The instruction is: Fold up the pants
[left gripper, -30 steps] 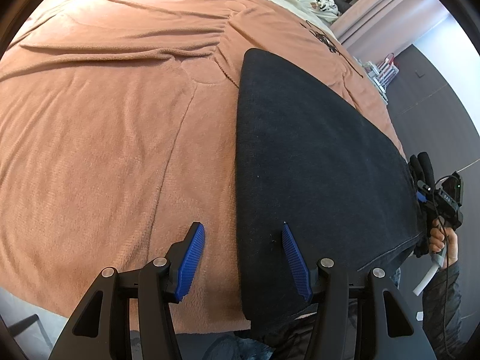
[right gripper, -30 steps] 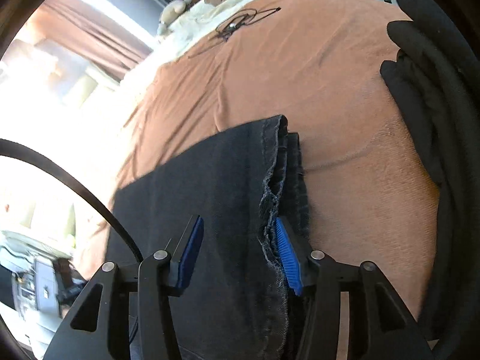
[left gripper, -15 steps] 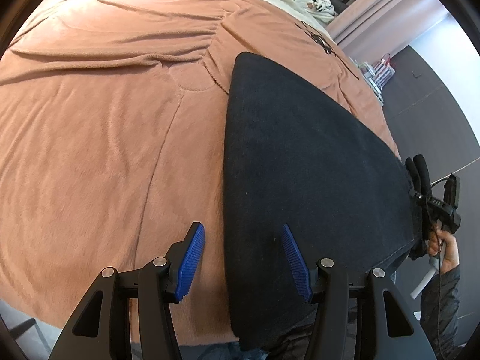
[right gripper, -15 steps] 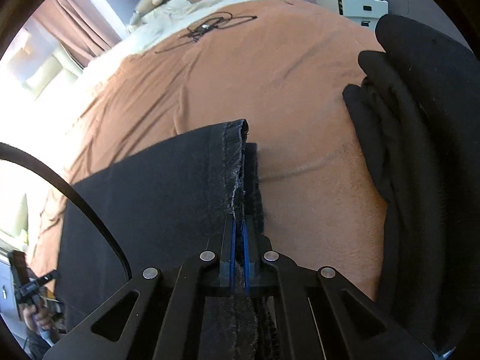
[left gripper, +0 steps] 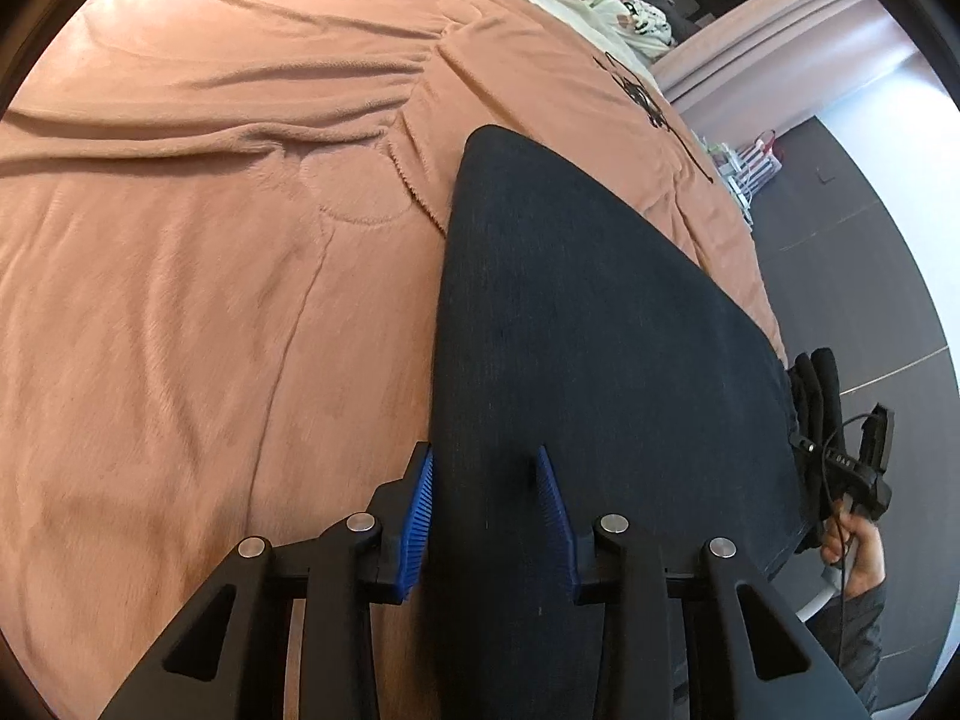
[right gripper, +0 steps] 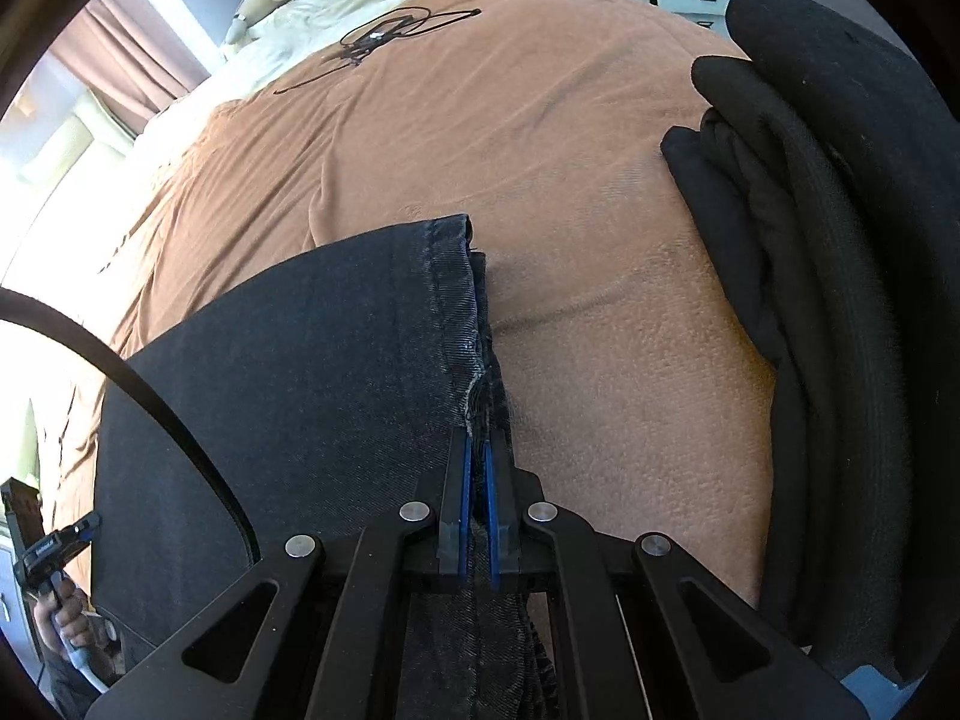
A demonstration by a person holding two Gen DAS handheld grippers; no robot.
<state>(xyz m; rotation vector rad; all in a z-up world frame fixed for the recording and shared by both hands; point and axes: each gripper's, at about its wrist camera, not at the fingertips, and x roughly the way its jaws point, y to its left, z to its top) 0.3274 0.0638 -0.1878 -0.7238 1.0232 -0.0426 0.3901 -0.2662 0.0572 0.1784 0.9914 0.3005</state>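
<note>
We judge the fold to be partly complete. One pair of dark pants (left gripper: 600, 360) lies flat on the orange blanket (left gripper: 210, 300), near its front edge, already doubled lengthwise into a single long panel; the stacked hems (right gripper: 462, 276) show at the right end. The crosswise folds are not yet made.

The right gripper (right gripper: 475, 480) is clenched on the hem edge, with the fabric pinched between its blue pads. The left gripper (left gripper: 486, 498) straddles the opposite end; its jaws are closing with the pants' edge between them, and the pads do not yet appear to press the cloth.

Count: one pair of pants, two grippers, one stack of black garments (right gripper: 810, 240) at the right, one loose cable (right gripper: 384, 39) farther up the blanket.
</note>
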